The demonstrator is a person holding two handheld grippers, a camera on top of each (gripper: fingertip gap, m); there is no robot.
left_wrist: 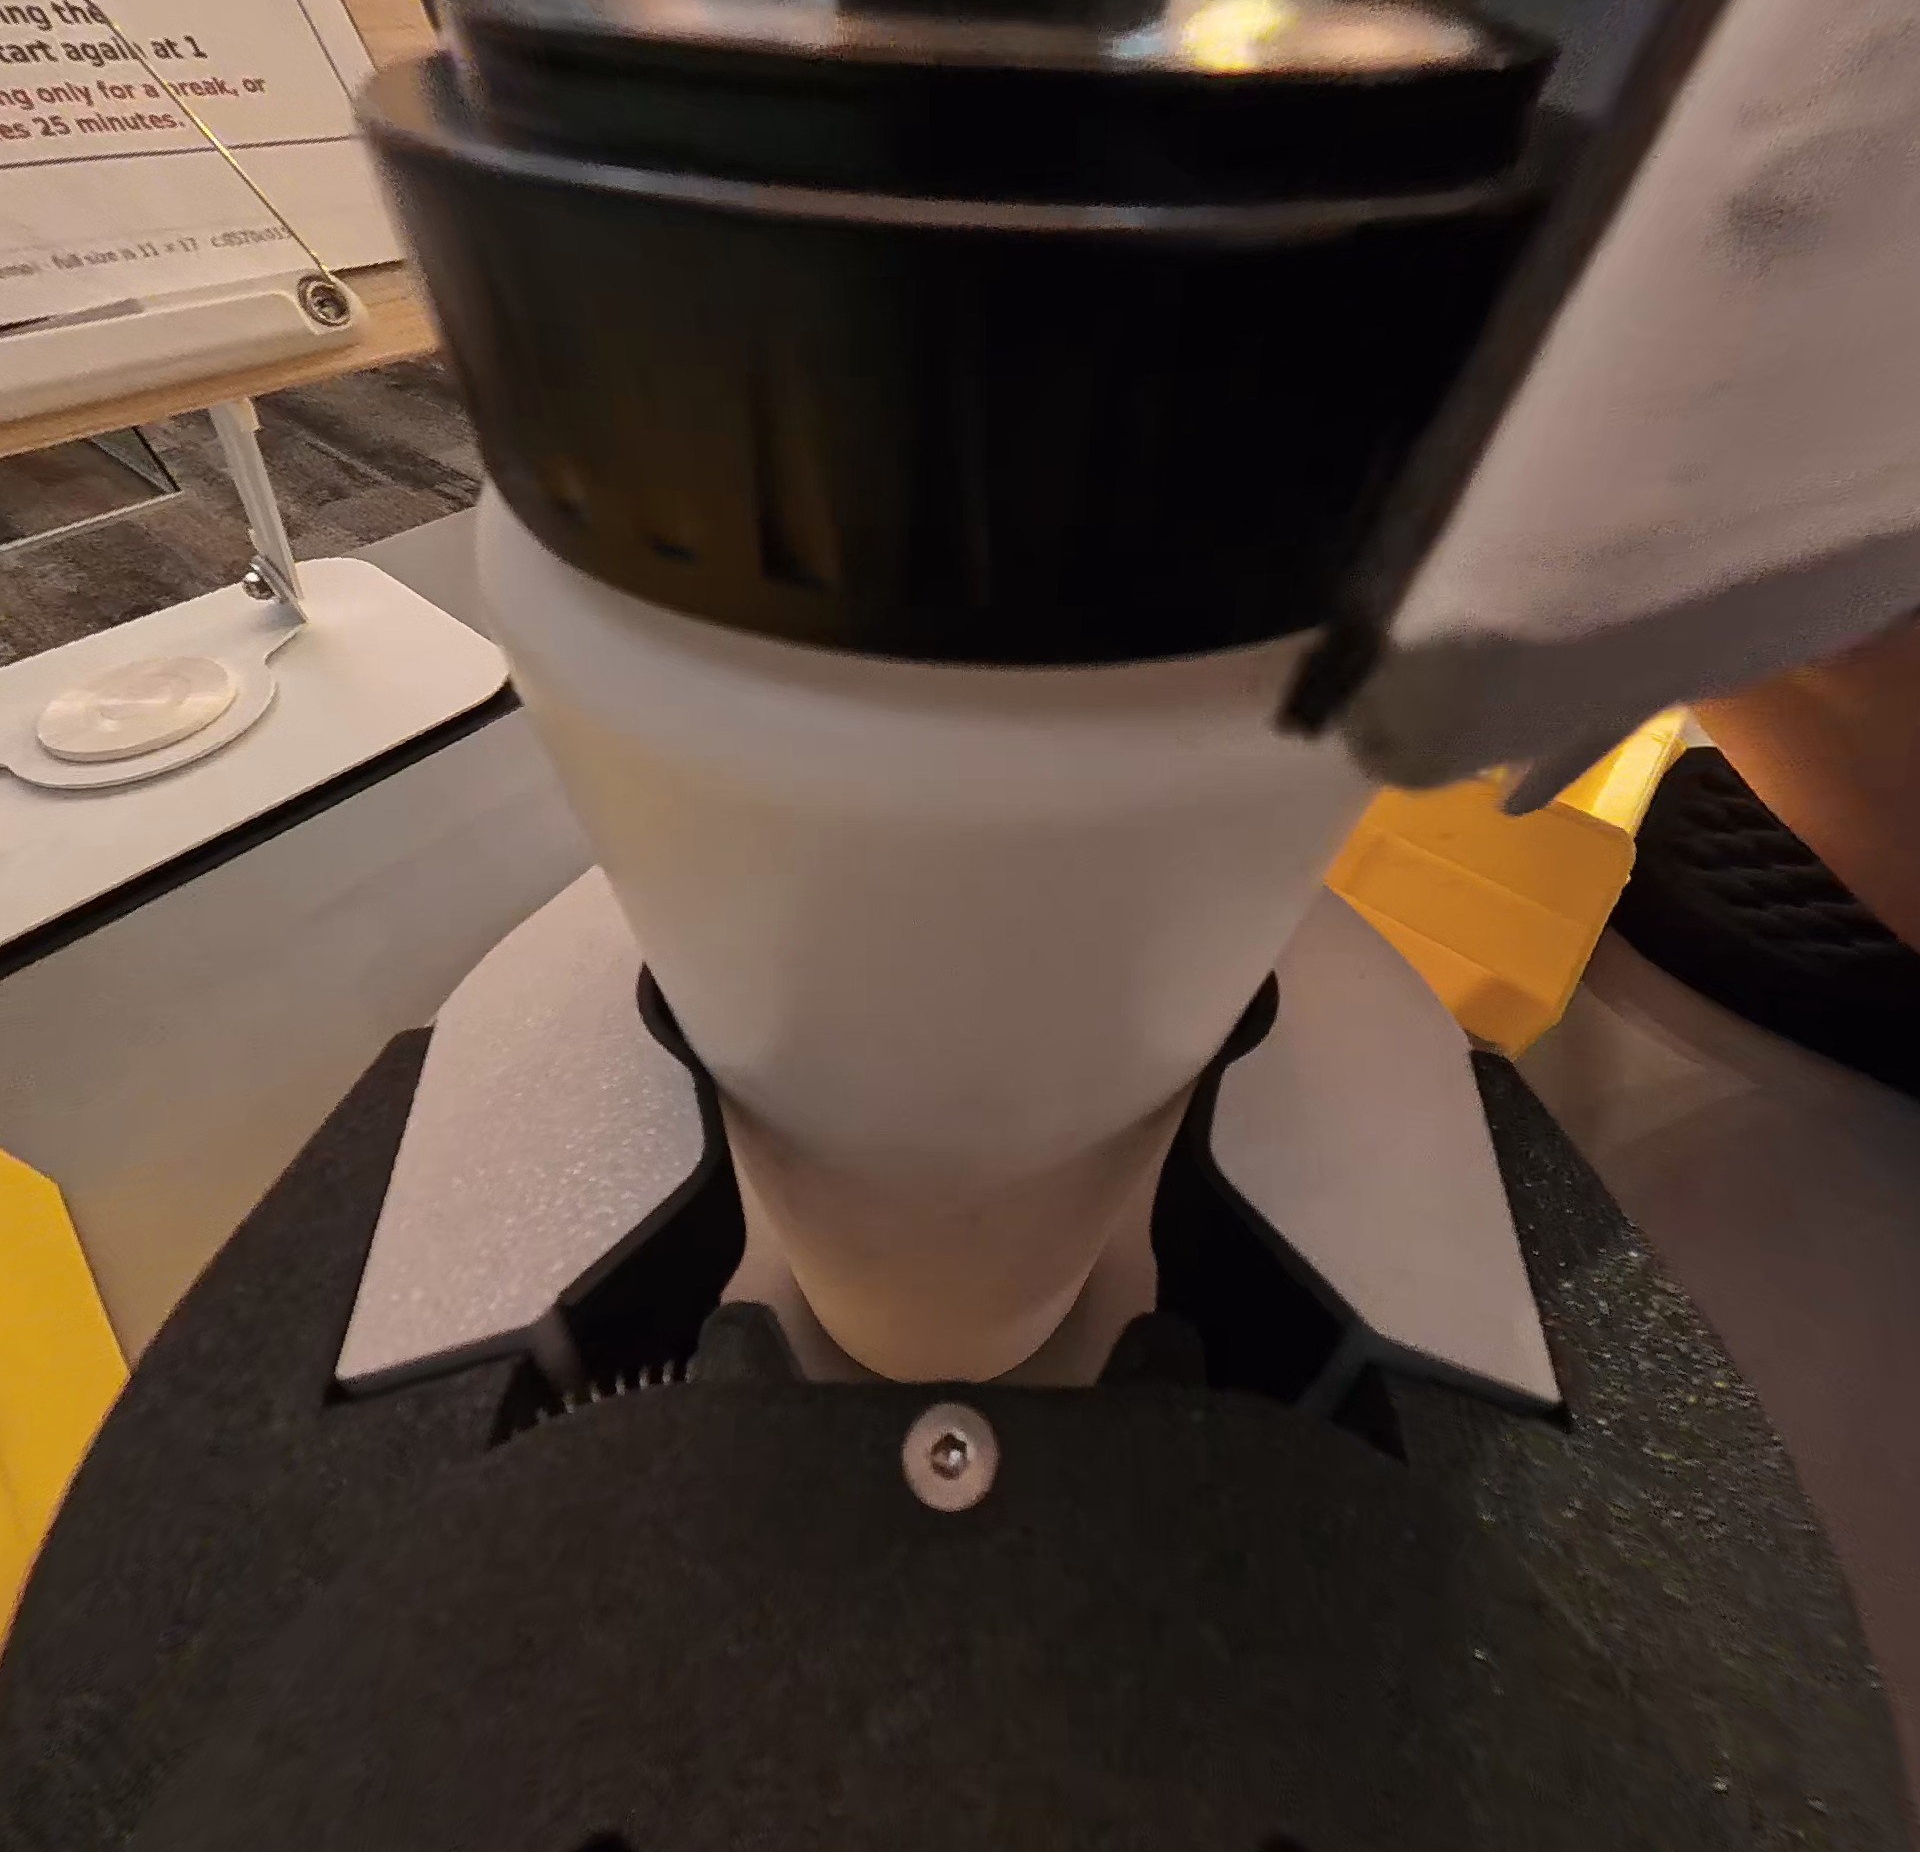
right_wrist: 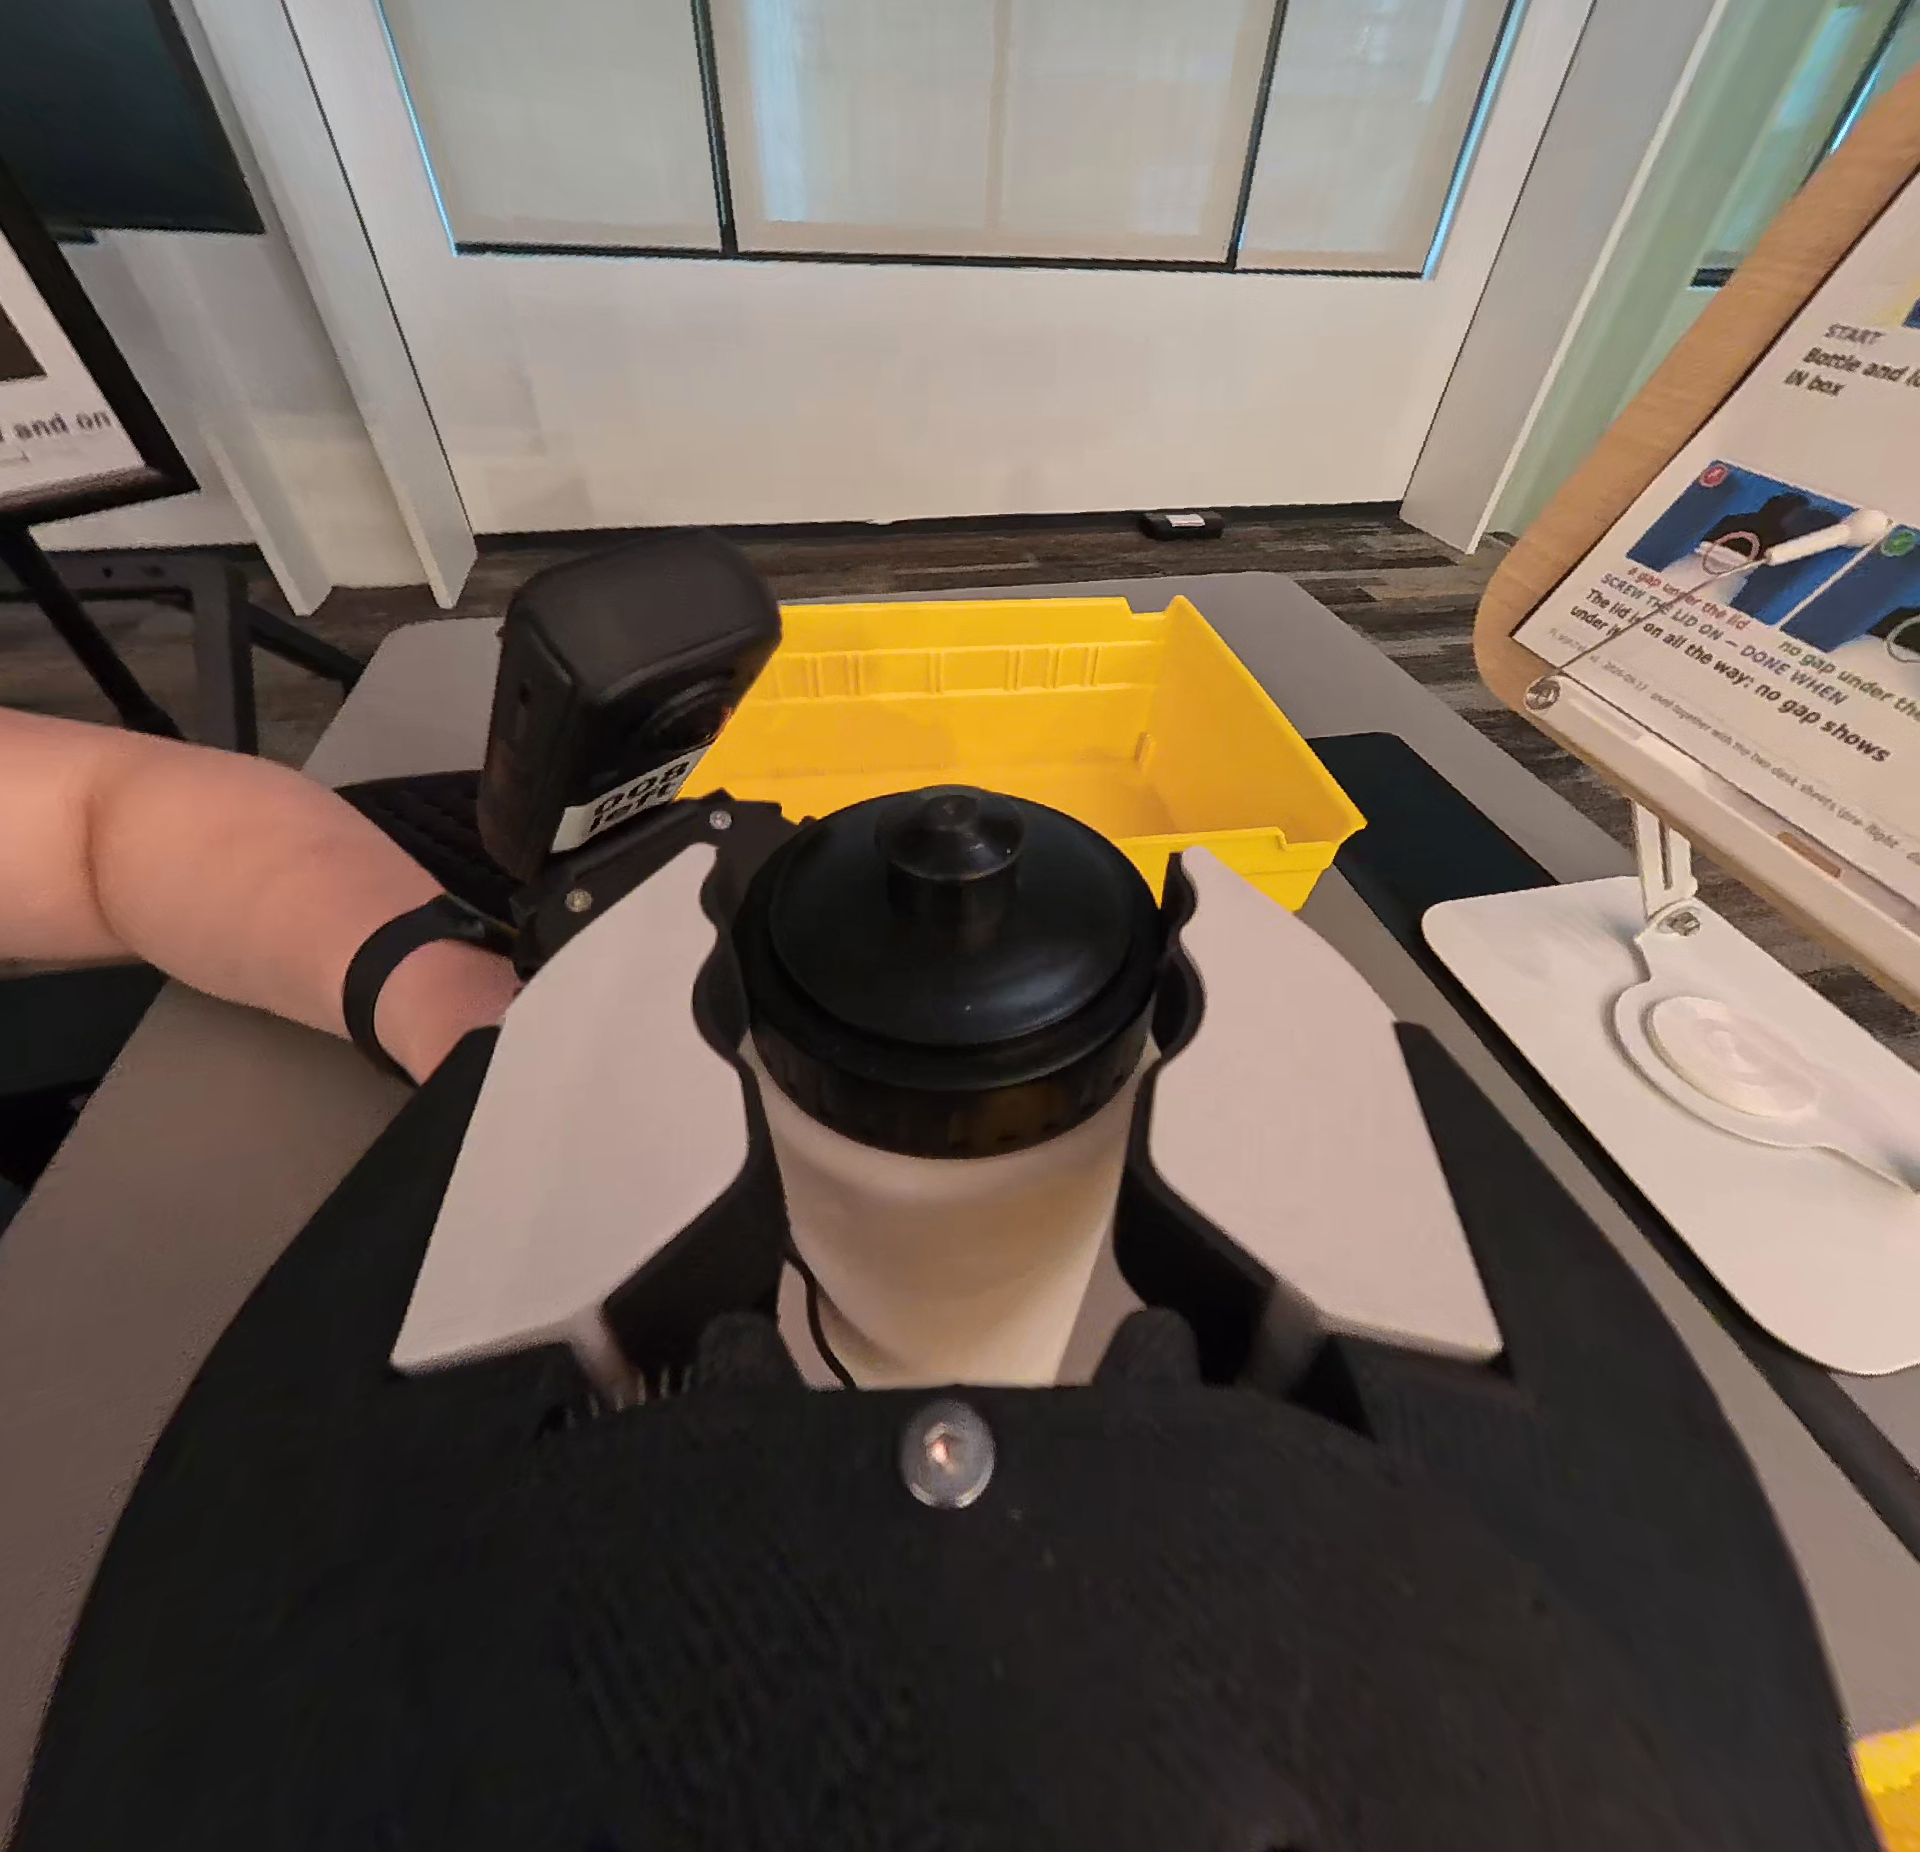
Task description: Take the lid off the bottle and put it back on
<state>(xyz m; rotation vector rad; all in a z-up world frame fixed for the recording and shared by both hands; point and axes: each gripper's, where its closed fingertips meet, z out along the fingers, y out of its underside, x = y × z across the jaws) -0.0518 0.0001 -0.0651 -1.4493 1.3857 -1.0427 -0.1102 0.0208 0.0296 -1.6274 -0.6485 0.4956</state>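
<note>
A white bottle (left_wrist: 956,867) with a black lid (left_wrist: 935,368) stands upright and fills the left wrist view. My left gripper (left_wrist: 956,1013) is shut on the bottle's body below the lid. In the right wrist view the lid (right_wrist: 945,971), with its spout on top, sits on the bottle (right_wrist: 935,1241). My right gripper (right_wrist: 948,898) is closed around the lid, one finger touching each side. One right finger (left_wrist: 1683,368) shows at the upper right of the left wrist view. The left gripper's camera housing (right_wrist: 623,680) shows at the left; its fingers are hidden.
A yellow bin (right_wrist: 1039,722) stands on the grey table just behind the bottle and also shows in the left wrist view (left_wrist: 1475,909). An instruction board on a white stand (right_wrist: 1558,1075) is at the right. A person's forearm (right_wrist: 208,867) reaches in from the left. My hands' fingertips stand some 10 cm from each other.
</note>
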